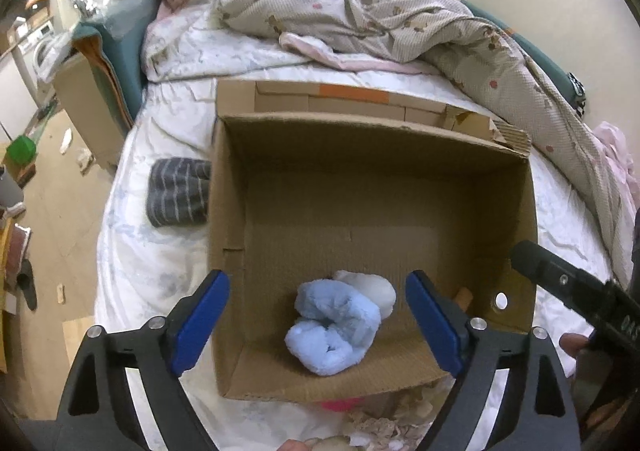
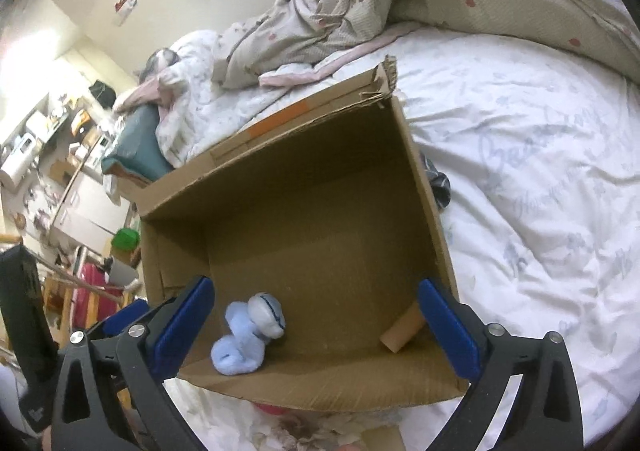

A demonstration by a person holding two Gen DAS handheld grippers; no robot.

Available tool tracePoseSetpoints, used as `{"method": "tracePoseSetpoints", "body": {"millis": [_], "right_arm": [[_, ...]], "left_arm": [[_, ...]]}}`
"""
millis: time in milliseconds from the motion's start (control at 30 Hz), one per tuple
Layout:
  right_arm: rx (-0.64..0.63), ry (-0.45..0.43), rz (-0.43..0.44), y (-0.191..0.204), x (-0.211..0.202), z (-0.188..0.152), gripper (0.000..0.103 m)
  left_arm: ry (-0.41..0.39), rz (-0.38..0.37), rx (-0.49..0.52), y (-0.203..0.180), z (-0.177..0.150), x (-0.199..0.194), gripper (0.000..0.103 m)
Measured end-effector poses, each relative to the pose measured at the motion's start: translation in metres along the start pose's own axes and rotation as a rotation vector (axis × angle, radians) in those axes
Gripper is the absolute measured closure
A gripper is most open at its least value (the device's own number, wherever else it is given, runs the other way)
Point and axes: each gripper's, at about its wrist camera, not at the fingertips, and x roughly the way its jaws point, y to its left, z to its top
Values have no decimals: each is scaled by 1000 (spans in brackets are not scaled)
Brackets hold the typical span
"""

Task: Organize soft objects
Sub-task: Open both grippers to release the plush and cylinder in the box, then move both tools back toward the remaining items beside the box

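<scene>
An open cardboard box [image 1: 372,187] sits on a bed [image 1: 160,251] covered with a white printed quilt, and both handheld grippers hang above its near edge, pointing down into it. On the box floor, close to the near wall, lies a rolled bundle of fluffy light-blue socks [image 1: 334,325] with a white sock [image 1: 370,287] tucked against its far side.

In the left wrist view, the left gripper [image 1: 318,325] has its blue-padded jaws spread wide, one pad over the box's left wall and the other over the floor to the right of the bundle. The blue socks lie below and between the pads, touching neither. The black body of the other tool [image 1: 576,287] juts in from the right edge of that view.

In the right wrist view, the right gripper [image 2: 316,327] also has its jaws fully spread and holds nothing. Here the blue bundle [image 2: 240,347] lies just inside the left pad, near the box's near-left corner, while a short brown cardboard tube [image 2: 402,331] rests against the box's right wall just beside the right pad.

Outside the box, a pair of grey striped socks [image 1: 178,191] lies on the quilt against the box's left side. A rumpled beige patterned blanket [image 1: 380,19] is heaped along the far side of the bed. Something pink [image 1: 340,405] shows under the box's near edge, too hidden to identify.
</scene>
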Motion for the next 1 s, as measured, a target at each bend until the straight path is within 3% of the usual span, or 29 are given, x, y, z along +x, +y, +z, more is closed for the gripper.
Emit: {"method": "tracePoseSetpoints", "body": {"millis": [433,867,1000], "right_arm": [[-17,5,-16,2,-22,-15,0],[-42,42,-31,-3,-41,-45,0],[-58,48,-70,-3,-45,-56,0]], "left_arm": [[-9,57,-9,13,-19,-31,11],[22,95,2,14,-66,-51,11],[34,107,12,13,-80,-54,11]]}}
